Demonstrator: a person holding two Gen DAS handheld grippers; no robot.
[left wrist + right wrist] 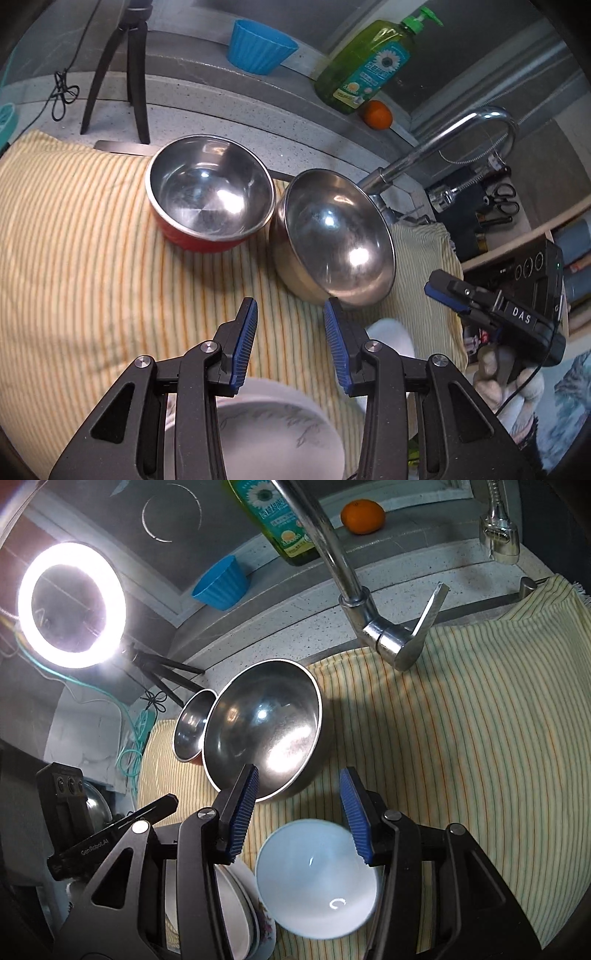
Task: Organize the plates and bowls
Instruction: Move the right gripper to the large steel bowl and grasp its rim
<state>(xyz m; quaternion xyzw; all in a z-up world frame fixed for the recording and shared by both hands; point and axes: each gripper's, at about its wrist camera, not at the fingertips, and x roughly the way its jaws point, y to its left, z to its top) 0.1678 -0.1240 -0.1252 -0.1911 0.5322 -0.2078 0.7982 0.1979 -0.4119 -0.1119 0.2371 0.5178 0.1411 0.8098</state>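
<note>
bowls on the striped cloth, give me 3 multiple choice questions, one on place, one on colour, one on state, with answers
1. Where does the red-sided bowl sit relative to the plain steel bowl in the left wrist view?
A. To its left
B. Stacked inside it
C. To its right

2. What colour is the fluted cup on the ledge behind the bowls?
A. Orange
B. Blue
C. White

3. How are the jaws of the left gripper?
A. Clamped on the steel bowl's rim
B. Holding the white bowl
C. Apart, with nothing between them

Answers: 1 A, the red-sided bowl stands left of the steel one, rims close together. 2 B, the cup is plainly blue. 3 C, only striped cloth shows between the blue pads.
</note>
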